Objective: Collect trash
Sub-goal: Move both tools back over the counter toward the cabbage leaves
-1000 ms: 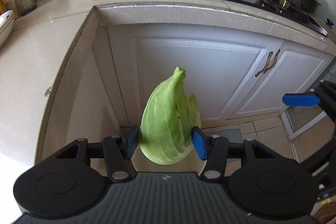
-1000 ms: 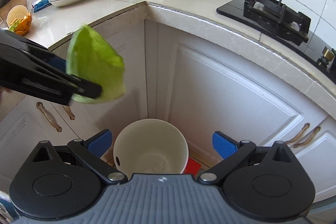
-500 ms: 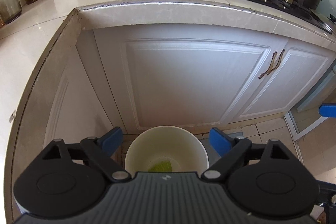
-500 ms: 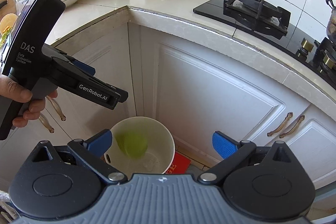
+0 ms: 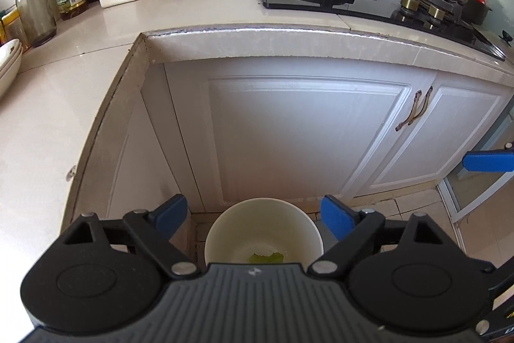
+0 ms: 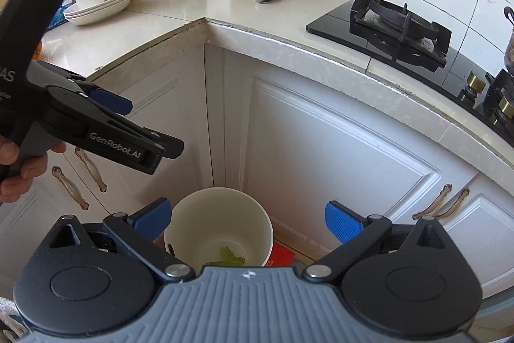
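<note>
Green leaf [image 6: 228, 257] lies crumpled in bin [image 6: 257, 214]

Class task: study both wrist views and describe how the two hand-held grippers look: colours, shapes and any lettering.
Each hand-held gripper, left and right, has a ribbed grey body, black rounded linkage arms with silver pivot pins, and blue textured pads. The left one's side reads "GenRobot.AI" in white. No sleeve shows.
</note>
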